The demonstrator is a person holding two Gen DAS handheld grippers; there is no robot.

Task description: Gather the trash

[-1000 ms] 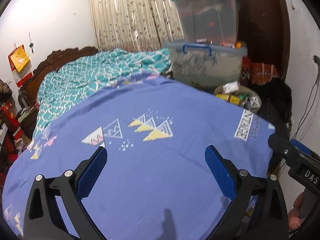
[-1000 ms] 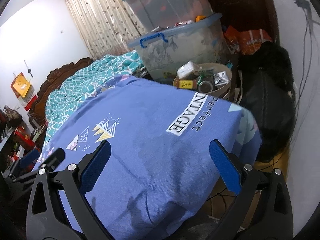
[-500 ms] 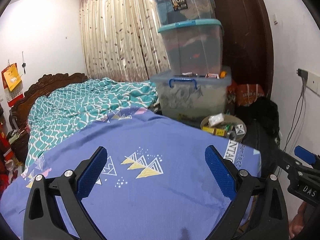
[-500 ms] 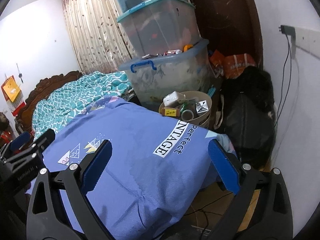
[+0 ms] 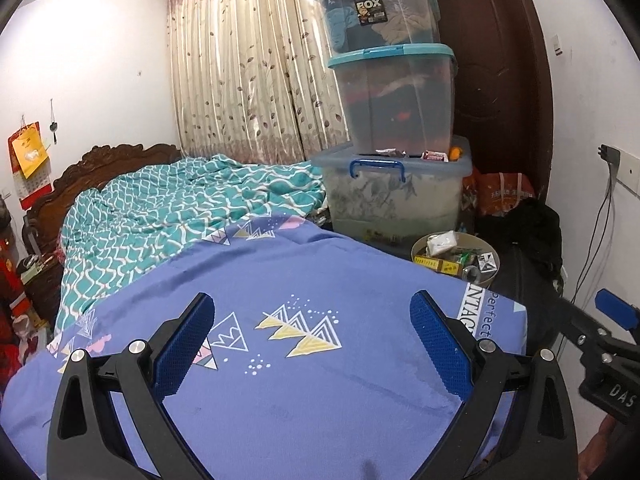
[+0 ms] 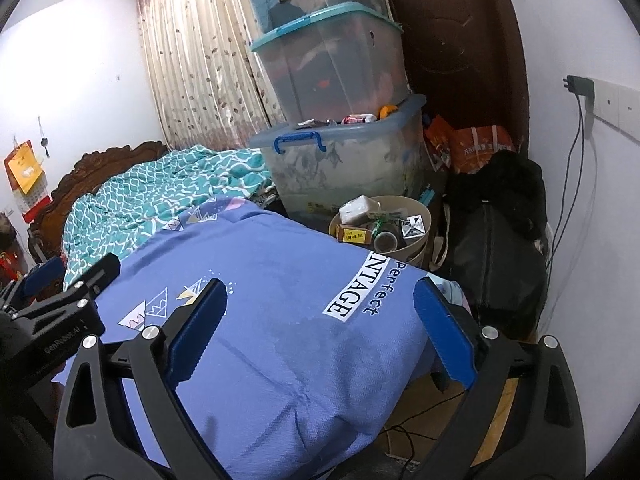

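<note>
A round beige trash bin stands on the floor past the bed's far corner, filled with a white packet, a yellow box, a tape roll and wrappers. It also shows in the left wrist view. My left gripper is open and empty above the blue bedsheet. My right gripper is open and empty above the sheet's corner, well short of the bin. The right gripper's body shows in the left wrist view.
Stacked clear storage boxes stand behind the bin. A black bag and orange bags lie against the wall at right, with cables hanging from a socket. A teal quilt covers the bed's far half.
Both grippers have drawn back and tilted up, so the bin and boxes look farther and the whole box stack shows. Both jaws stay open and empty.
</note>
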